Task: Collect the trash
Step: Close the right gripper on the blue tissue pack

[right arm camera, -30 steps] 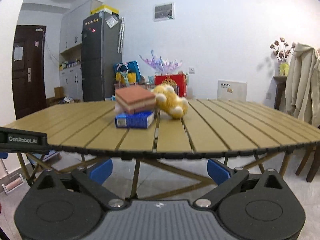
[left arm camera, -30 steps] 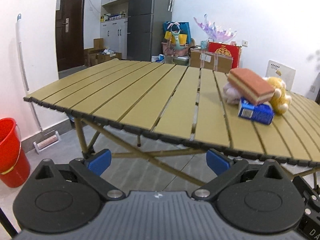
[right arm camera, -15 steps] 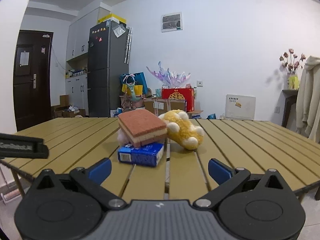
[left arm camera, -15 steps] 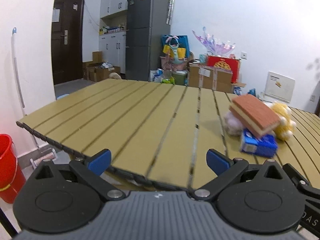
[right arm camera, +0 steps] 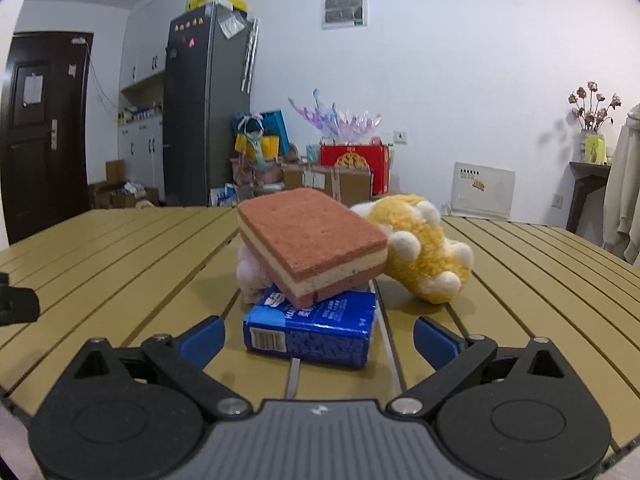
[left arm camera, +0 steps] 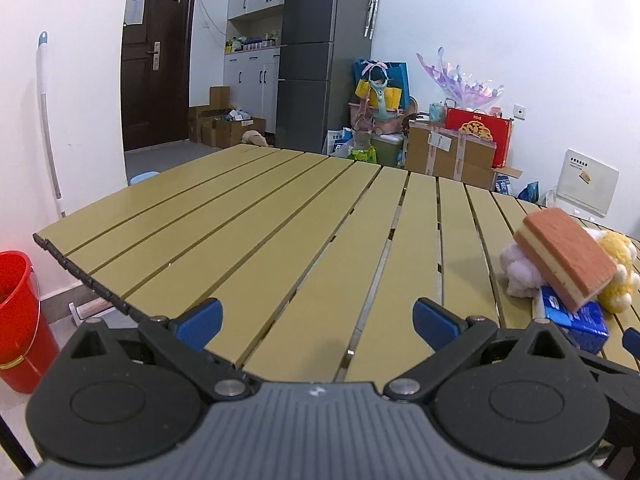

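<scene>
You've brought the right tool [right arm camera: 316, 338] up to the blue tissue pack [right arm camera: 310, 330]; jaws spread, narrowing slightly, pack between them, ungripped. Left tool [left arm camera: 316, 320] spread, empty.

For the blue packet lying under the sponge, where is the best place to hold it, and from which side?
Probably across its two short ends, coming in low from the near side. The blue packet lies flat with its long face toward the right tool, whose fingers stand apart either side of it, not touching. The sponge leans on its top, so gripping from above looks blocked.
</scene>
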`<action>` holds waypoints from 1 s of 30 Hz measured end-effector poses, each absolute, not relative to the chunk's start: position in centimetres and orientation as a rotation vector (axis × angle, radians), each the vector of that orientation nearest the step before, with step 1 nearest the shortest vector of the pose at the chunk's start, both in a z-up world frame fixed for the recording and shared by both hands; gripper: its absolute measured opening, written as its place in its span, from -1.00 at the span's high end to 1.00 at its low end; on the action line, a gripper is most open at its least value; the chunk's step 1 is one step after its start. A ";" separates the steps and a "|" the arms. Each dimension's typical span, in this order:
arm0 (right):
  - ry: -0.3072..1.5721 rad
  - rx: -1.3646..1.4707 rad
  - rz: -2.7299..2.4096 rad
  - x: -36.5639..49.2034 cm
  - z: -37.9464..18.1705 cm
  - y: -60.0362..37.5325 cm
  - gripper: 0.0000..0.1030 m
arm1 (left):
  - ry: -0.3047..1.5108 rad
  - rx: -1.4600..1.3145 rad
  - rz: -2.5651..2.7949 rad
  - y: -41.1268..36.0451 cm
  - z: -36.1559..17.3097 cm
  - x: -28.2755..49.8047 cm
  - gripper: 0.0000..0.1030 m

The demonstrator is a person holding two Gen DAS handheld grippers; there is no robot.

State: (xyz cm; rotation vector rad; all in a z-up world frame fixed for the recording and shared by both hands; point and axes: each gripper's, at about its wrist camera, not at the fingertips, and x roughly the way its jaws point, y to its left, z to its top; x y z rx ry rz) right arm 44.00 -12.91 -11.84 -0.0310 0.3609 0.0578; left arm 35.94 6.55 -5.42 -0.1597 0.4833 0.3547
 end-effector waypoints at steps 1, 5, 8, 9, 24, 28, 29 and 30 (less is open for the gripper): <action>0.373 -0.031 0.058 44.4 -11.8 -12.7 -0.87 | 0.484 -0.163 0.357 6.6 -5.4 36.2 -1.00; 0.399 -0.017 0.057 45.6 -11.9 -12.2 -0.72 | 0.487 -0.172 0.368 6.8 -5.4 36.7 -1.00; 0.425 -0.008 0.050 46.1 -12.0 -12.2 -0.48 | 0.500 -0.181 0.358 6.6 -5.5 37.0 -1.00; 0.435 -0.006 0.053 46.3 -12.1 -12.2 -0.47 | 0.503 -0.181 0.355 6.6 -5.6 36.9 -1.00; 0.438 0.001 0.120 44.3 -11.6 -12.9 -0.43 | 0.532 -0.196 0.343 6.7 -5.9 36.6 -1.00; 0.444 0.009 0.125 43.3 -11.6 -13.5 -0.43 | 0.531 -0.200 0.335 6.5 -5.8 36.5 -1.00; 0.444 0.007 0.126 43.0 -11.5 -13.7 -0.43 | 0.531 -0.206 0.333 6.5 -5.7 36.5 -1.00; 0.444 0.006 0.126 42.8 -11.5 -13.8 -0.43 | 0.530 -0.210 0.331 6.5 -5.6 36.6 -1.00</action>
